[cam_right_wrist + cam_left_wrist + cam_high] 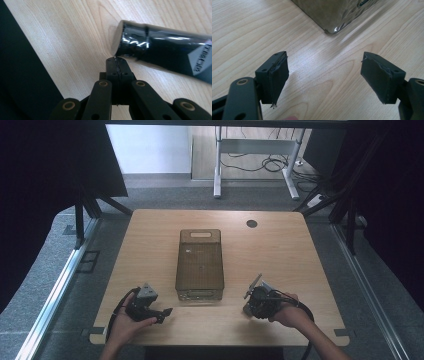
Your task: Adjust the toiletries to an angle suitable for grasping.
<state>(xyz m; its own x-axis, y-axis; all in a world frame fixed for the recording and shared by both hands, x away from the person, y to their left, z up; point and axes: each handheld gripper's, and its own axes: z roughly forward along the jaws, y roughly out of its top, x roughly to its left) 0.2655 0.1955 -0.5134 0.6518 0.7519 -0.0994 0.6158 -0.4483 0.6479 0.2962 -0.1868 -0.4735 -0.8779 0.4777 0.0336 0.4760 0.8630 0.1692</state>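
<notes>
A smoky brown see-through box (199,262) with a handled lid stands in the middle of the wooden table (280,250). Its near corner (332,15) shows ahead of my left gripper (324,55), which rests low over the bare wood at the front left (165,315), open, with nothing between its pads. A glossy black tube (162,53) with a pale end face lies on the table by the front right (252,287). My right gripper (117,60) is shut and empty, its tips right at the tube's near end (248,307). I cannot tell whether they touch.
The table's front edge runs close beside my right gripper, with dark floor beyond it (22,82). A round cable hole (251,223) sits at the table's far right. A desk frame and cables (260,165) stand on the floor behind.
</notes>
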